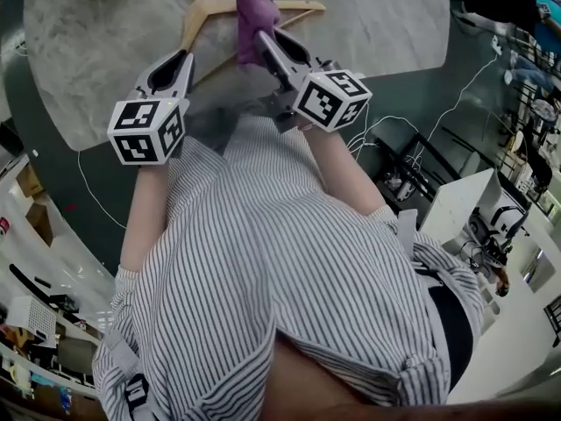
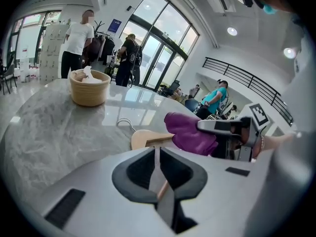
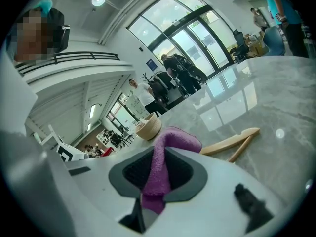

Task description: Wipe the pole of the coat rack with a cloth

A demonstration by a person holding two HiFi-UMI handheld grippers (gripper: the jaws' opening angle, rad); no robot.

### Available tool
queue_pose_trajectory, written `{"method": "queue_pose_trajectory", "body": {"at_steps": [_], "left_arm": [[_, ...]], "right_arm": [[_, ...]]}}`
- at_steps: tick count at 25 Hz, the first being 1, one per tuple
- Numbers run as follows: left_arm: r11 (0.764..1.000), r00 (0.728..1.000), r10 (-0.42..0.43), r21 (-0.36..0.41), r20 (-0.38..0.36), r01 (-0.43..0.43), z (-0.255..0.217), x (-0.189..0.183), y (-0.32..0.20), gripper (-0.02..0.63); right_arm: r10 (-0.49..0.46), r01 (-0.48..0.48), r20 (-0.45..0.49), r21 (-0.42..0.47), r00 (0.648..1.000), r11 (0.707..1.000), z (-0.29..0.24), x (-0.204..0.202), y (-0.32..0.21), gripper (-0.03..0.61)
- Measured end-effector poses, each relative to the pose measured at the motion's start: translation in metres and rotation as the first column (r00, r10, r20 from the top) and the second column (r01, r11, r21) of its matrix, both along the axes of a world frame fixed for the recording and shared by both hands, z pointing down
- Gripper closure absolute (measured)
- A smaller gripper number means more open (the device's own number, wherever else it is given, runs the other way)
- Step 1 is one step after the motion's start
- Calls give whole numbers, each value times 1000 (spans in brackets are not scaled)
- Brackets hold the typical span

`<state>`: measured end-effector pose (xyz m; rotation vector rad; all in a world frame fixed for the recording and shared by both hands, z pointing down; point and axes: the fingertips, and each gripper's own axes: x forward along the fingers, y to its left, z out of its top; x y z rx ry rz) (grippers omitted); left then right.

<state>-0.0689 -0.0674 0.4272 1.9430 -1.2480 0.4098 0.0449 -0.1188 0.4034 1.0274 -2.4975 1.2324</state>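
Observation:
A purple cloth (image 1: 252, 20) hangs out of my right gripper (image 1: 260, 35), which is shut on it above the marble table (image 1: 88, 60). In the right gripper view the cloth (image 3: 163, 167) fills the gap between the jaws and bunches in front of them. A wooden hanger (image 1: 210, 9) lies on the table under both grippers. My left gripper (image 1: 186, 55) is at the hanger's left end, jaws closed with a sliver of the wood between them. In the left gripper view the hanger (image 2: 148, 138) runs in behind the jaws. No coat rack pole shows in any view.
A round woven basket (image 2: 89, 88) stands farther back on the table. People (image 2: 79, 38) stand beyond it by the glass doors. On the floor to my right are cables and a white desk (image 1: 456, 204).

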Motion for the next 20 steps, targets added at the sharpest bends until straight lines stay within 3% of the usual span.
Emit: {"method": "queue_pose_trajectory", "body": {"at_steps": [9,20], "left_arm": [[999,998,34,-29,44,-32,28,-17,-6,592],[991,994,103,-83,31,-101,47,-2,-14,592]], "right_arm": [[64,-62,-89,25,994,998,19,19,-11,512],[237,-227,-186,75,953,971,25,85,-44,511]]}}
